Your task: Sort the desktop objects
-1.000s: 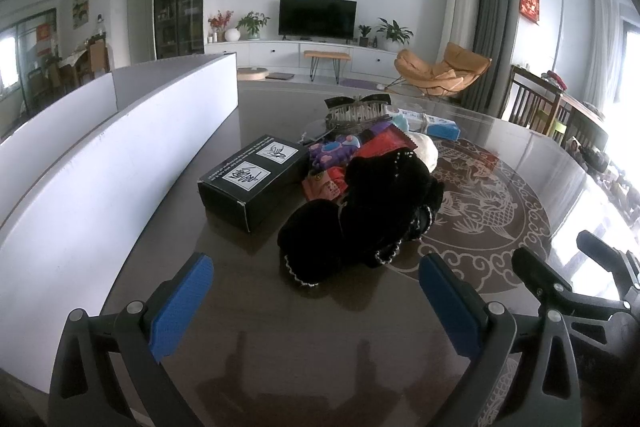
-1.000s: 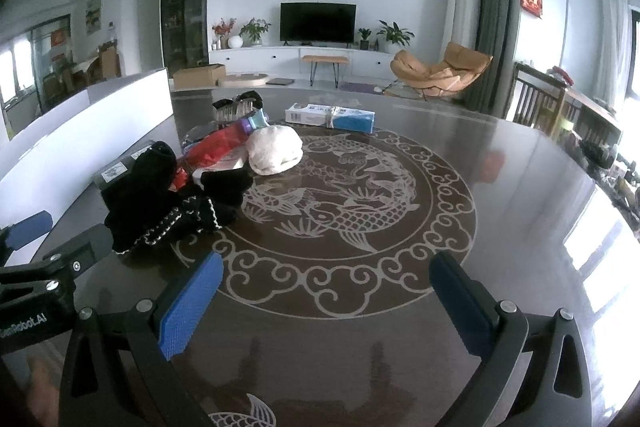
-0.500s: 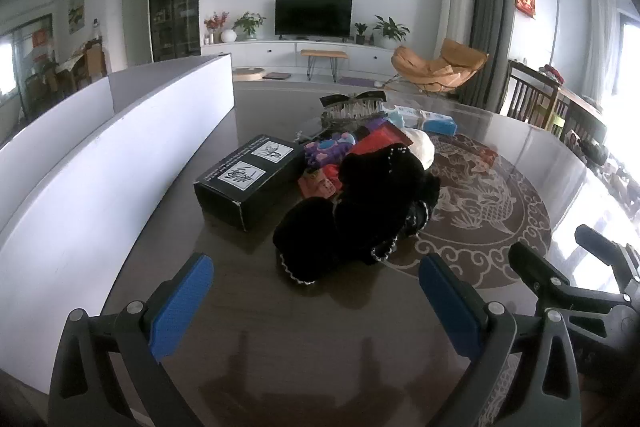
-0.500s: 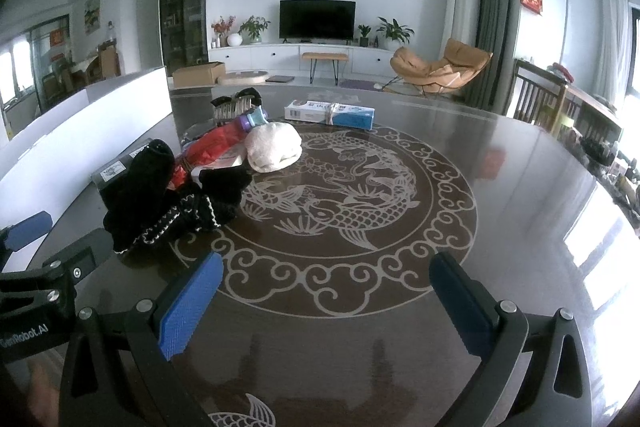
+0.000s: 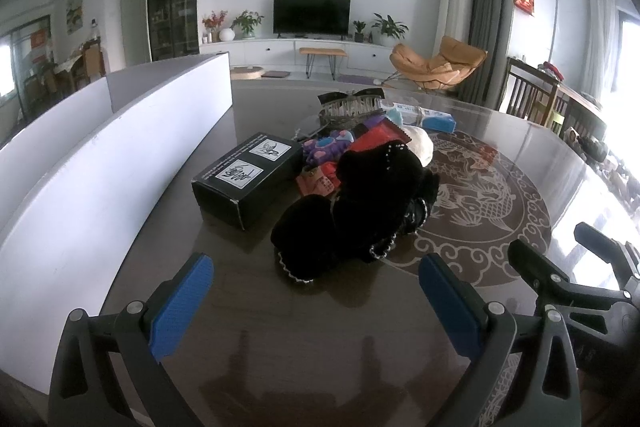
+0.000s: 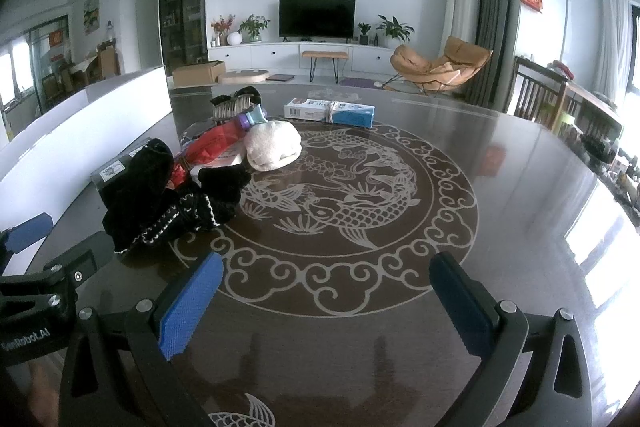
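Two empty grippers, your left gripper and right gripper, hover spread wide before the black knitwear, whose beaded trim could snag neighbouring clutter if you lift carelessly.

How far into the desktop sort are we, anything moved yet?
Nothing looks sorted. The black knit item, black box, red packet, white cloth bundle and blue-white carton sit heaped or close together on the table. Nothing is in hand: left gripper and right gripper are open and empty, short of the pile. All the sorting is left.
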Available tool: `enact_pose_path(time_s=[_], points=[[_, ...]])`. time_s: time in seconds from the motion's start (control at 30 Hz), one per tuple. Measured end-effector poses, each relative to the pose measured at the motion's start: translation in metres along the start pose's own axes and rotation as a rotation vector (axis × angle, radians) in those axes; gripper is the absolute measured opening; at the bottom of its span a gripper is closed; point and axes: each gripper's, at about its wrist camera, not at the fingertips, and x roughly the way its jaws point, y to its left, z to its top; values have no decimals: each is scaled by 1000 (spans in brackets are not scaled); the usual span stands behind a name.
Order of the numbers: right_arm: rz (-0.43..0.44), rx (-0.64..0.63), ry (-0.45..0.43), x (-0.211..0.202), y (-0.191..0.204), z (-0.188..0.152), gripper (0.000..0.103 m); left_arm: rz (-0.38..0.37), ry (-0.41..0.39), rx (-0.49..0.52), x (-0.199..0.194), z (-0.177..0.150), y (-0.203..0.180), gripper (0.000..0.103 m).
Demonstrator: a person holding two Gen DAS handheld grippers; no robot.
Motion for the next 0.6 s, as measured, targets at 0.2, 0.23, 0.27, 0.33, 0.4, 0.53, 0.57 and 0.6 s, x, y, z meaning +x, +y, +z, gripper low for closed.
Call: enact_pose_path(time_s=[0.2, 0.23, 0.27, 0.33, 0.4, 0.53, 0.57, 0.6], points=[[0, 0, -2, 0, 0, 0, 103, 1, 0, 3, 0, 0, -1, 103], [1, 0, -1, 0, 0, 0, 103, 2, 0, 3, 0, 1, 0, 103], [0, 1, -2, 0, 0, 0, 103, 1, 0, 3, 0, 1, 0, 103], [1, 1, -2, 0, 0, 0, 103, 2, -1, 3, 0, 1, 0, 103], [1, 1, -2, 0, 0, 0, 103, 2, 0, 3, 0, 1, 0, 103], [1, 1, -2, 0, 0, 0, 103, 2, 0, 3, 0, 1, 0, 103], [1, 1, -3, 0, 0, 0, 103, 2, 0, 3, 0, 1, 0, 103], [2, 2, -3, 0, 0, 0, 103, 3, -1, 3, 0, 1, 0, 103]])
